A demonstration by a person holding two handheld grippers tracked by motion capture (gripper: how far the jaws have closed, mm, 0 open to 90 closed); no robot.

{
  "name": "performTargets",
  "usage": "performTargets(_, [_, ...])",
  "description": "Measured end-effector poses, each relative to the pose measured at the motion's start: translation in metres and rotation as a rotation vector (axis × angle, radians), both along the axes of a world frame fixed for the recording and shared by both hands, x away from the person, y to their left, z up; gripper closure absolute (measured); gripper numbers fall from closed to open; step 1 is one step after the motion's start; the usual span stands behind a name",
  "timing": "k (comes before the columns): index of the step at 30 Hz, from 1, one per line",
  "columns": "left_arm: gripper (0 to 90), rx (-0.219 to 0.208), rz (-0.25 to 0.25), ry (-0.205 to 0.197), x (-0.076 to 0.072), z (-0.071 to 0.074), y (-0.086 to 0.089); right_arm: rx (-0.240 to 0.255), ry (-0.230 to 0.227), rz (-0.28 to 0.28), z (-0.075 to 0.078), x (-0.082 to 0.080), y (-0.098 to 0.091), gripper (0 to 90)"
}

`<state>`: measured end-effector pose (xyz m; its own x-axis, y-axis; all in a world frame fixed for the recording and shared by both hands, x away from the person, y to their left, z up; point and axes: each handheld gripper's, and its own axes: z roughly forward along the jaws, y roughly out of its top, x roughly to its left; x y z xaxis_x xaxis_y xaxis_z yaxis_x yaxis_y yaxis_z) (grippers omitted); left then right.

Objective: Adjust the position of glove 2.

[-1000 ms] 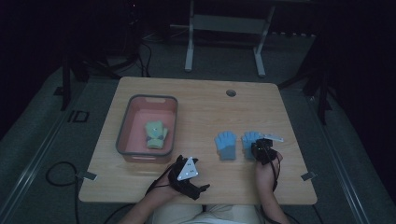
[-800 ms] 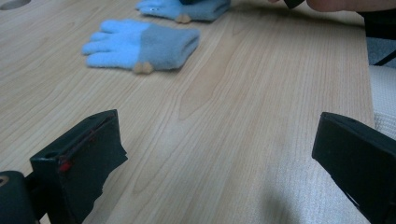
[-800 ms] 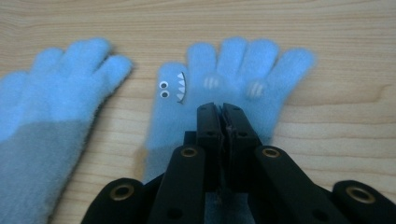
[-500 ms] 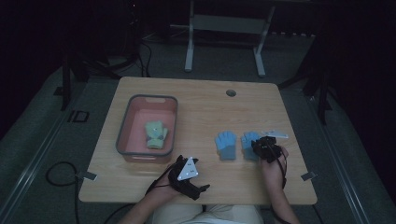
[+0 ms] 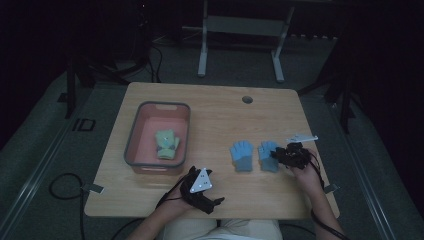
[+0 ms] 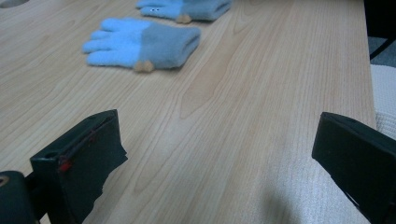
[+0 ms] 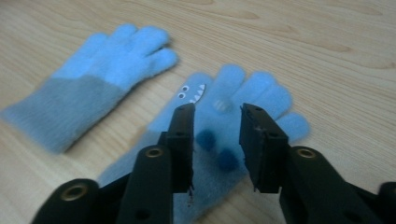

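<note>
Two light blue gloves with grey cuffs lie flat side by side on the wooden table (image 5: 210,115): one to the left (image 5: 242,155) (image 7: 107,70) (image 6: 144,42), one to the right (image 5: 267,154) (image 6: 187,7). The right one (image 7: 261,91) bears a small monster face and dark blue dots. My right gripper (image 5: 280,156) (image 7: 217,114) hovers over this glove. Its jaws have just been opening and stand partly apart, pressing on nothing. My left gripper (image 5: 210,192) (image 6: 215,126) rests near the table's front edge, jaws wide open and empty.
A pink bin (image 5: 157,105) with a grey rim stands at the left of the table and holds a green glove (image 5: 166,144). A small white object (image 5: 301,137) lies beyond the right gripper. A round hole (image 5: 247,99) sits near the far edge.
My right gripper has drawn a little to the right, off the right-hand glove, which stays flat on the table. The left gripper has not moved.
</note>
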<state>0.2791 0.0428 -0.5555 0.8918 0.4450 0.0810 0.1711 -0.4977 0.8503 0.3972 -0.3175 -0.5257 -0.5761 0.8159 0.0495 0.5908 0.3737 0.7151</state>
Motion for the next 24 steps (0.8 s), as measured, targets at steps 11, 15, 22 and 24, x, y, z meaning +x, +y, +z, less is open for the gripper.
performTargets(11, [1.6, 0.002, -0.001, -0.001, 0.0, 0.0, 0.0, -0.1, 0.005, -0.008, -0.019, -0.003, 0.012, 74.8])
performTargets(15, [1.6, 0.006, -0.002, -0.002, -0.001, 0.0, 0.0, -0.114, 0.008, -0.009, -0.018, -0.003, 0.014, 83.0])
performTargets(22, [1.6, 0.002, -0.001, 0.0, 0.0, 0.0, 0.0, -0.1, -0.014, -0.013, -0.007, -0.003, 0.016, 86.9])
performTargets(24, [1.6, 0.004, -0.002, 0.0, 0.0, 0.0, 0.0, -0.09, -0.039, -0.004, 0.003, -0.003, 0.017, 87.0])
